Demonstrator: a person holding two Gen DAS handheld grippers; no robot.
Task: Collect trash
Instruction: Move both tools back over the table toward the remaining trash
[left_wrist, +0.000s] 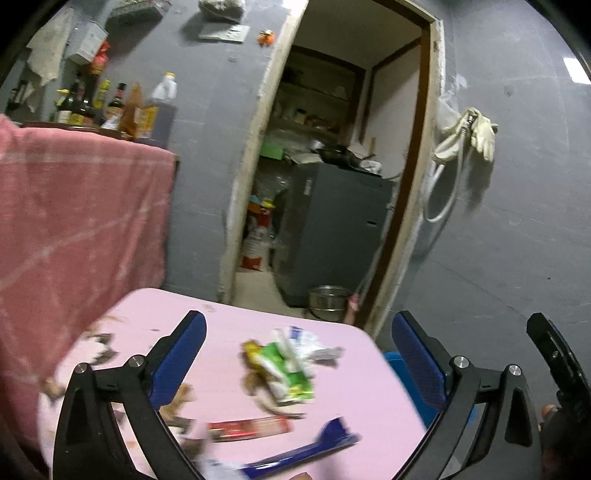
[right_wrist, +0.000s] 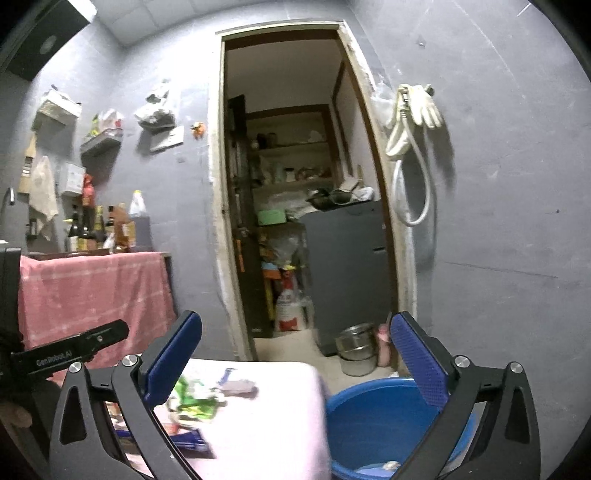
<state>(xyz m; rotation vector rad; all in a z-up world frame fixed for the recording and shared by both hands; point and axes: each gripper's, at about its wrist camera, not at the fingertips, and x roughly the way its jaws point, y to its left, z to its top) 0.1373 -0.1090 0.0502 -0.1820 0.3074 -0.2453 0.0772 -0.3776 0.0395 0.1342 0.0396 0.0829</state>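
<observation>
Left gripper (left_wrist: 299, 354) is wide open, blue pads (left_wrist: 192, 343) spread well apart, nothing between them. Right gripper (right_wrist: 295, 354) the same, jaws fully parted and empty. Both point forward side by side, the right one's black body showing at the left view's right edge.

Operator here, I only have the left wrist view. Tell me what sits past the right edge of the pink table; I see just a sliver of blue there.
Observer: That sliver is a round blue basin on the floor beside the pink table.
Operator: Report what is in it.
Observer: Mostly bare blue bottom; one small pale scrap lies at the near edge.
Operator: Give me the right gripper's state.
Observer: The right gripper is open and holds nothing, with one finger over the table and the other over the basin.
Operator: Confirm the green wrapper is untouched.
Observer: Yes, the green wrapper lies on the table, blurred, apart from the fingers.
</observation>
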